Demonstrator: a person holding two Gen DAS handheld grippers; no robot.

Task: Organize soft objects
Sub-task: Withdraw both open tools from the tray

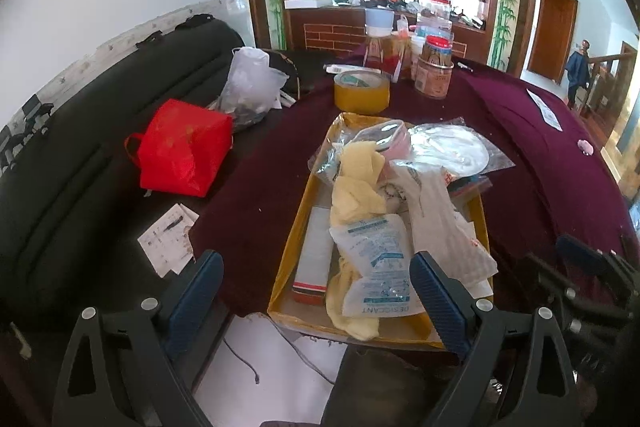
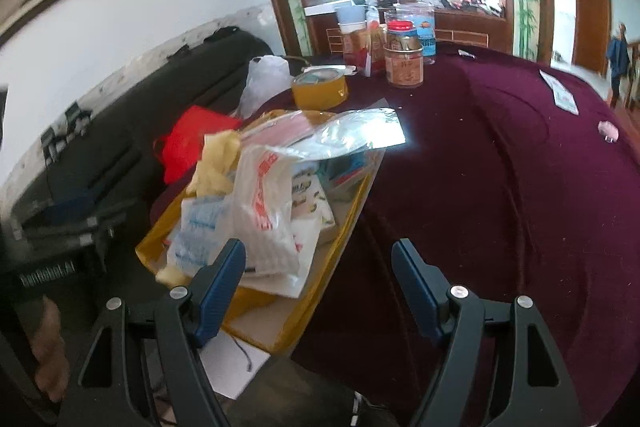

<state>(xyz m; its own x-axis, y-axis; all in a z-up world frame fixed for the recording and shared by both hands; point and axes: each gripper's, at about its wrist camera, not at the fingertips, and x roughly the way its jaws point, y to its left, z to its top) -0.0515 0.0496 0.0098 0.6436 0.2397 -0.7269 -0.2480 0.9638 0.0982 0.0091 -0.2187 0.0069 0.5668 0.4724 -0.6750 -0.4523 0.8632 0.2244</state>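
Observation:
A yellow tray point(image 1: 287, 247) sits at the near edge of the maroon-covered table point(image 1: 540, 163). It holds a pile of soft items: a pale yellow cloth point(image 1: 358, 179), a white desiccant pack point(image 1: 380, 259), a white plastic bag point(image 1: 436, 211) and clear zip bags point(image 1: 452, 147). My left gripper point(image 1: 316, 283) is open and empty, just before the tray's near end. In the right wrist view the tray point(image 2: 344, 227) lies left of centre, with the white bag point(image 2: 268, 211) and the cloth point(image 2: 216, 163). My right gripper point(image 2: 318, 267) is open and empty beside the tray's right rim.
A roll of yellow tape point(image 1: 361, 91), jars and bottles point(image 1: 434, 67) stand at the table's far side. A red bag point(image 1: 184, 147) and a clear plastic bag point(image 1: 250, 87) lie on the dark sofa point(image 1: 80, 163) to the left. A small pink object point(image 2: 608, 130) and a card point(image 2: 560, 97) lie far right.

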